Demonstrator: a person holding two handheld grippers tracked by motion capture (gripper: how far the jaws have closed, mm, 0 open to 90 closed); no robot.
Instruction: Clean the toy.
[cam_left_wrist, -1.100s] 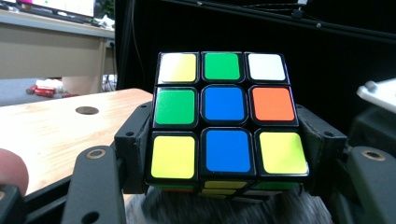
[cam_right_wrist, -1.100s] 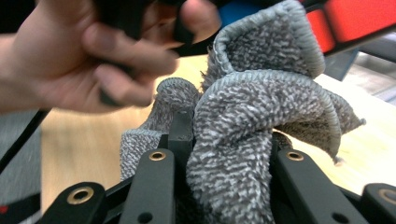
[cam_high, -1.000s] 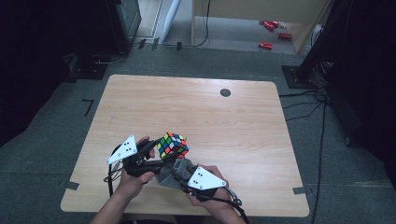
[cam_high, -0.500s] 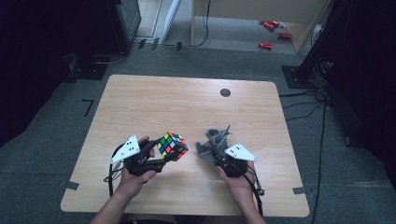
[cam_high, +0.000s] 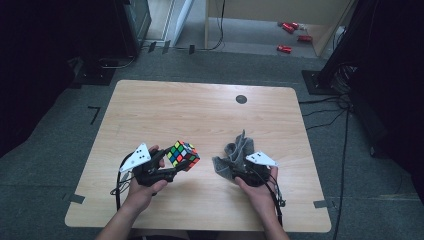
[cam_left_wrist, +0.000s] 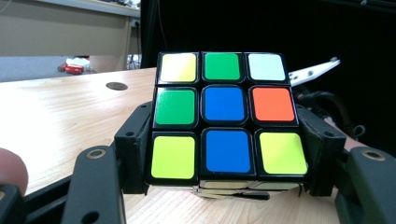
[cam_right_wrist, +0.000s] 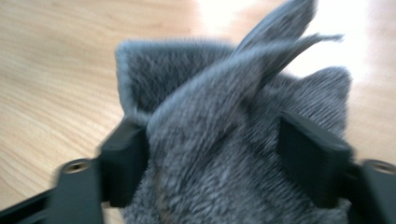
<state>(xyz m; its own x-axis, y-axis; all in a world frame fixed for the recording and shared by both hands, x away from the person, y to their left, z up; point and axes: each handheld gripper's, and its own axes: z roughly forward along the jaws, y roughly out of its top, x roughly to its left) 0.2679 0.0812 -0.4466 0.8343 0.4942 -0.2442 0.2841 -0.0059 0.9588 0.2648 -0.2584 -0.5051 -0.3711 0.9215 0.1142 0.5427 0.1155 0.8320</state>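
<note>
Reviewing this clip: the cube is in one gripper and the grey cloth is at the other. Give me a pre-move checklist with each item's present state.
1. Left gripper clamped on the cube: ok, its jaws press both sides of the cube in the left gripper view.
2. Cube lifted off the table: ok.
3. Right gripper has a firm hold on the grey cloth: not ok; its jaws have just been opening, and the cloth sits loosely between them.
4. Cloth supported: ok, it rests bunched on the table.
5. Cube and cloth apart: ok, bare wood between them.
6. Cube faces clean: cannot tell.
</note>
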